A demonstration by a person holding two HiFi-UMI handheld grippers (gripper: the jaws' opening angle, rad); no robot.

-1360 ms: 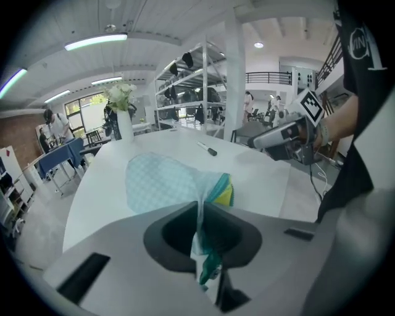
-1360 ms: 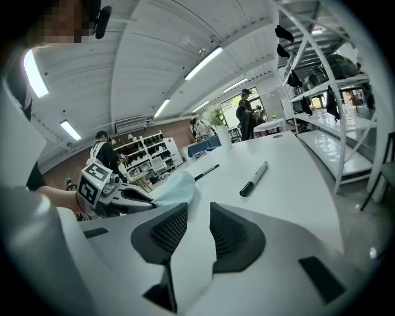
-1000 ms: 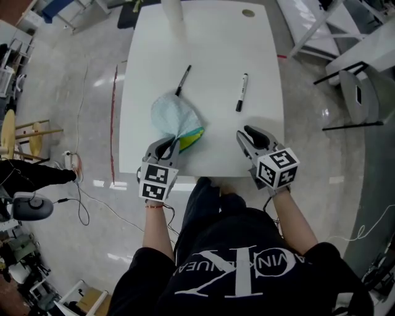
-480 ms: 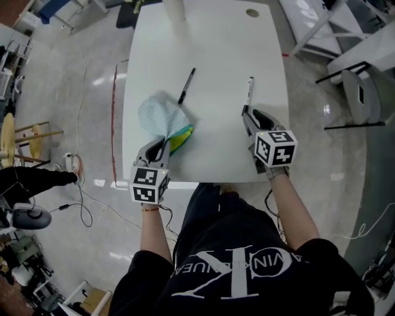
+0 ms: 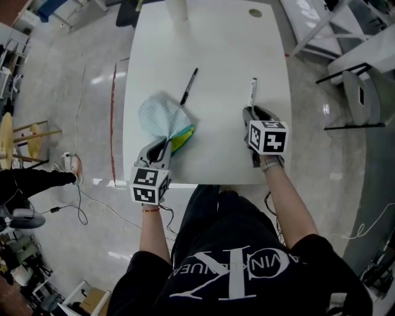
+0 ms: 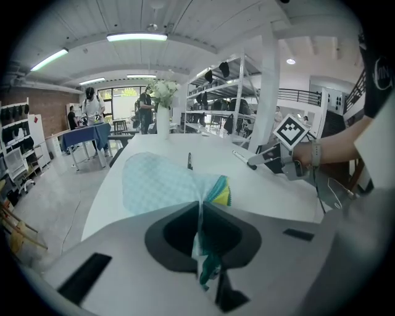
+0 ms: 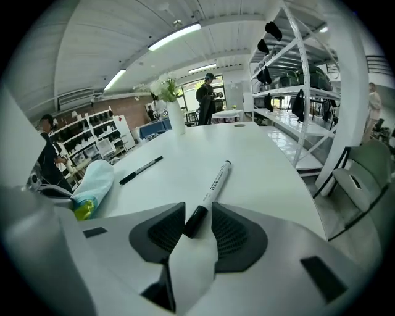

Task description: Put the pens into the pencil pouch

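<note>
PENS STILL OUT: At a white tabletop, a person works w/ a tool in each hand. The left hand-held gripper is clamped tight on a fold of the pale-blue pencil pouch, the fabric pinched flat btwn its jaws. The pouch lies at the front-left of the tabletop, w/ green-and-yellow material showing at the end nearest that gripper. The right hand-held gripper points down at the near, black-capped end of a white marker. Its jaws have just been opening and stand wide, w/ the cap btwn the pads but neither pad seen pressing on it, so nothing is held on that side. The marker lies flat, its length running away from the person. A black pen lies just beyond the pouch, well apart from the marker and from both grippers. Both pens rest on the tabletop, outside the pouch. A white vase stands at the far edge.
</note>
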